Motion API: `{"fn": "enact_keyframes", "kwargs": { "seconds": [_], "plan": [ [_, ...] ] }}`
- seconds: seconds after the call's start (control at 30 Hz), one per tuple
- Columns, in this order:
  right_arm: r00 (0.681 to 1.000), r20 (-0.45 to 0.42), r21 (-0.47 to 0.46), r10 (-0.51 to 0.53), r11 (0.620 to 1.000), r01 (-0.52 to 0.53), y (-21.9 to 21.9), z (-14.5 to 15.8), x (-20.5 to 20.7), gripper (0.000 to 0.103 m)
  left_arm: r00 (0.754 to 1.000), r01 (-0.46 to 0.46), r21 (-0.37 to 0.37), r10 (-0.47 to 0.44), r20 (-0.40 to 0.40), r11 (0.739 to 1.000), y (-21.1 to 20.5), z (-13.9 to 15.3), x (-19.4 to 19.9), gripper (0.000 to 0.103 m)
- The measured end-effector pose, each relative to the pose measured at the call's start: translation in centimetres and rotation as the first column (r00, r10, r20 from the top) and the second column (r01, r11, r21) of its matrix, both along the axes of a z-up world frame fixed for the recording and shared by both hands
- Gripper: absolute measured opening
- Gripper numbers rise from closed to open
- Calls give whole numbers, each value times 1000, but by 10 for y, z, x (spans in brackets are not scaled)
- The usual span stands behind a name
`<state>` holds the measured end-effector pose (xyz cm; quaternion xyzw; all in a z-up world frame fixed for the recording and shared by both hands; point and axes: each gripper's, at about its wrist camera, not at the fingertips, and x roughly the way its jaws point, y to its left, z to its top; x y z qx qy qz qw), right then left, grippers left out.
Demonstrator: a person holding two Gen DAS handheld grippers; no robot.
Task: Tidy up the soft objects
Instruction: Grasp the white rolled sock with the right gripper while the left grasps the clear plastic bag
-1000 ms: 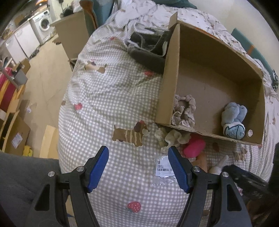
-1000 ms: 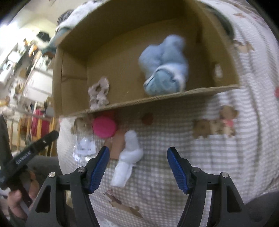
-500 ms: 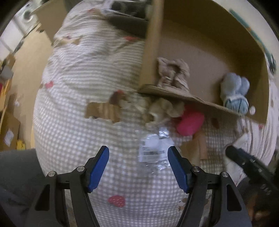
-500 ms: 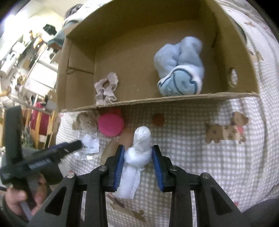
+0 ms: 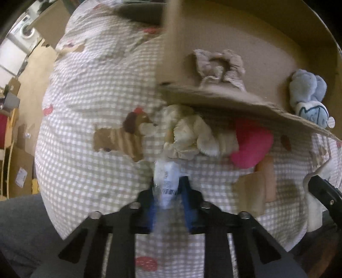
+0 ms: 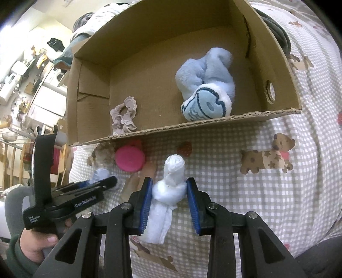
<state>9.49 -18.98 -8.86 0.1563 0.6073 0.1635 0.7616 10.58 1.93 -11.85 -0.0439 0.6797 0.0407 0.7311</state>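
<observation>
A cardboard box (image 6: 275,53) lies on a checked bedspread (image 6: 277,192) and holds a blue plush toy (image 6: 207,85) and a beige scrunchie (image 6: 124,115). My right gripper (image 6: 170,188) is shut on a knotted white cloth (image 6: 171,184) in front of the box. My left gripper (image 5: 167,192) is shut on a clear plastic packet with a barcode label (image 5: 167,179); this gripper also shows in the right wrist view (image 6: 94,184). A cream scrunchie (image 5: 192,134) and a pink round soft object (image 5: 250,145) lie against the box's near wall (image 5: 235,102).
A dark garment (image 5: 139,12) lies behind the box. The bed edge drops to a wooden floor (image 5: 27,85) at the left, with cardboard boxes (image 5: 19,171) and a washing machine (image 5: 25,32) beyond.
My left gripper moved forward and closed on the plastic packet. My right gripper closed on the white cloth half a second ago and still holds it.
</observation>
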Motion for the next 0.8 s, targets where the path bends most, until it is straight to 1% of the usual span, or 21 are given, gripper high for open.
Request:
{"fn": "enact_keyframes", "kwargs": {
  "seconds": [0.07, 0.23, 0.3, 0.37, 0.43, 0.47, 0.53, 0.57, 0.67, 0.8],
  "plan": [
    [1000, -3, -2, -3, 1000, 3, -1, -1, 0, 34, 1000, -16, -8, 16, -4, 1000, 8, 0, -4, 13],
    [1000, -11, -5, -14, 1000, 14, -8, -1, -1, 34, 999, -50, 25, 49, 12, 998, 26, 7, -15, 11],
    [1000, -11, -3, -15, 1000, 15, -10, 0, -2, 34, 996, -82, 2, 82, 42, 997, 34, 15, -19, 10],
    [1000, -10, -2, -11, 1000, 11, -9, 1, -3, 34, 993, -62, -36, 66, 99, 997, 33, 31, -24, 10],
    [1000, -6, -3, -8, 1000, 8, -8, 2, -4, 34, 989, -22, -37, 27, 148, 999, 26, 45, -27, 10],
    [1000, -4, -3, -8, 1000, 8, -8, 2, -5, 34, 983, 10, -21, -6, 183, 1000, 18, 54, -31, 10],
    [1000, 1, -9, -5, 1000, 5, -6, 3, -6, 34, 975, 30, -17, -25, 221, 999, 12, 64, -35, 10],
    [1000, 4, -14, -4, 1000, 4, -6, 3, -6, 34, 971, 30, -29, -22, 240, 999, 9, 66, -40, 10],
    [1000, 12, -25, -9, 1000, 9, -9, 5, -9, 34, 964, 24, -46, -11, 267, 999, 5, 72, -45, 10],
    [999, 35, -31, -10, 999, 11, -11, 10, -12, 34, 956, 18, -29, -9, 292, 999, 4, 78, -51, 10]
  ]
}}
